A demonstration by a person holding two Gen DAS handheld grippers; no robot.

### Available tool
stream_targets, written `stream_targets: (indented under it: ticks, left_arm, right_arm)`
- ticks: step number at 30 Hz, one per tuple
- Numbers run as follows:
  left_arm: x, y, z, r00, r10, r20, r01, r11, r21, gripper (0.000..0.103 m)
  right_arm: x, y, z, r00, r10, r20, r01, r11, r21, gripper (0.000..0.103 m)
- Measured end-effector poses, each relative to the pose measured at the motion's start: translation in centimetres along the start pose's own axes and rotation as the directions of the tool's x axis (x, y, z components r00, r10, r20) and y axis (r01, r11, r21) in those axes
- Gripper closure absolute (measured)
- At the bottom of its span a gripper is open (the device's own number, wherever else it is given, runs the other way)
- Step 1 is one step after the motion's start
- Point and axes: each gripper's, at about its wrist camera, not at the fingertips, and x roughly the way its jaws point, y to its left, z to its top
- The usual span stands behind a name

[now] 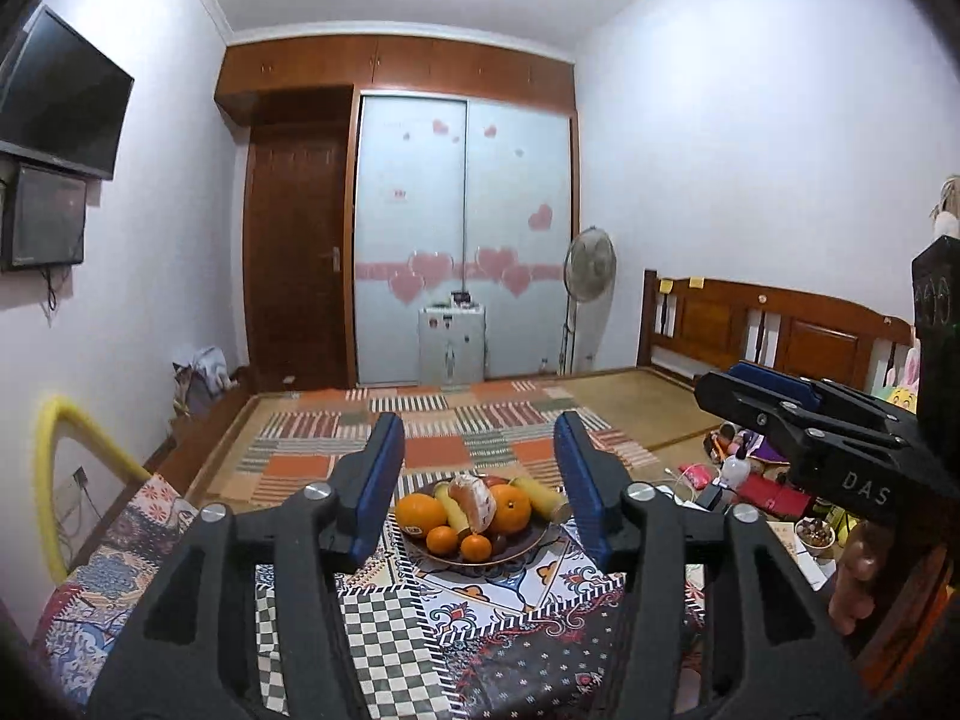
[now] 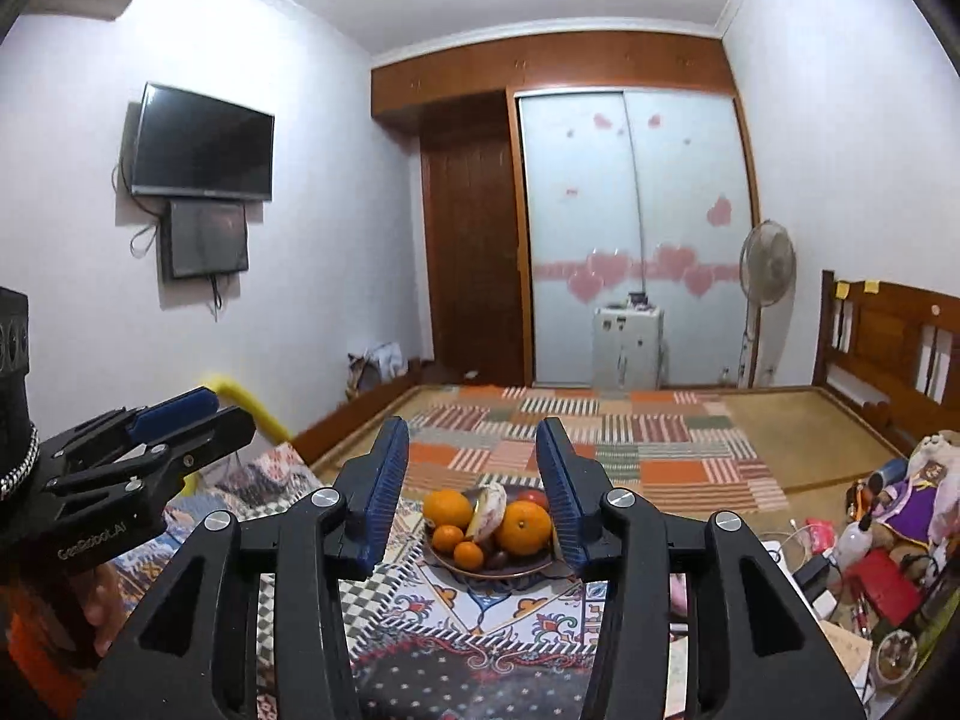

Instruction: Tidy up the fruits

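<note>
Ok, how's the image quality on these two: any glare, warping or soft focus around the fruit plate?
Left wrist view: ceiling light blown out at the top, walls bowed by the fisheye, dark corners; fruit plate reasonably sharp. Right wrist view: same ceiling glare and bowing; plate sharp, clutter at the right edge softer. No glare on the fruit in either.

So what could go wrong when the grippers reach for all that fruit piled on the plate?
1. The fruit is heaped on the plate, so pulling one big orange could make the small tangerines roll off.
2. The left gripper and right gripper both face the same plate, so they might bump each other.
3. The peeled fruit on top looks soft and might get squashed.
</note>
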Motion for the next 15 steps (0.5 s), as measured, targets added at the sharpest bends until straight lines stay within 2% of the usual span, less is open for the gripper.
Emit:
stream_targets:
  ticks: [1, 2, 3, 4, 6, 9, 12, 15]
  left_arm:
    - [-0.6, -0.2, 0.1, 1.0, 0.005, 0.007, -0.005, 1.0, 0.004, 0.046]
    - [-1.1, -0.3, 0.1, 1.0, 0.01, 0.013, -0.01, 1.0, 0.006, 0.039]
    - [-1.5, -0.3, 0.1, 1.0, 0.013, 0.02, -0.013, 1.0, 0.006, 0.034]
    - [-2.0, -0.3, 0.1, 0.999, 0.016, 0.028, -0.016, 1.0, 0.006, 0.032]
    - [-2.9, -0.4, 0.0, 0.999, 0.027, 0.043, -0.028, 1.0, 0.009, 0.028]
    - [-3.8, -0.5, 0.0, 0.998, 0.035, 0.053, -0.035, 0.999, 0.004, 0.015]
    - [-4.6, -0.5, -0.1, 0.997, 0.037, 0.061, -0.037, 0.999, -0.008, 0.011]
    - [-4.9, -0.4, -0.2, 0.997, 0.043, 0.065, -0.042, 0.999, -0.016, 0.003]
  right_arm:
    - [-0.2, 0.2, 0.0, 1.0, -0.001, 0.005, 0.001, 1.0, 0.001, 0.062]
    - [-0.3, 0.2, 0.0, 1.0, -0.002, 0.01, 0.002, 1.0, 0.005, 0.062]
    - [-0.5, 0.3, 0.0, 1.0, -0.002, 0.012, 0.002, 1.0, 0.006, 0.057]
    - [-0.8, 0.5, -0.1, 1.0, -0.006, 0.017, 0.006, 1.0, 0.006, 0.045]
    - [-1.2, 0.7, -0.3, 0.998, -0.034, 0.047, 0.034, 0.999, 0.004, 0.033]
    - [-2.0, 1.1, -0.4, 0.995, -0.065, 0.073, 0.066, 0.998, -0.014, 0.031]
    - [-2.6, 1.3, -0.4, 0.994, -0.066, 0.088, 0.067, 0.998, -0.009, 0.017]
    - [-3.0, 1.5, -0.4, 0.991, -0.085, 0.106, 0.087, 0.996, -0.014, 0.017]
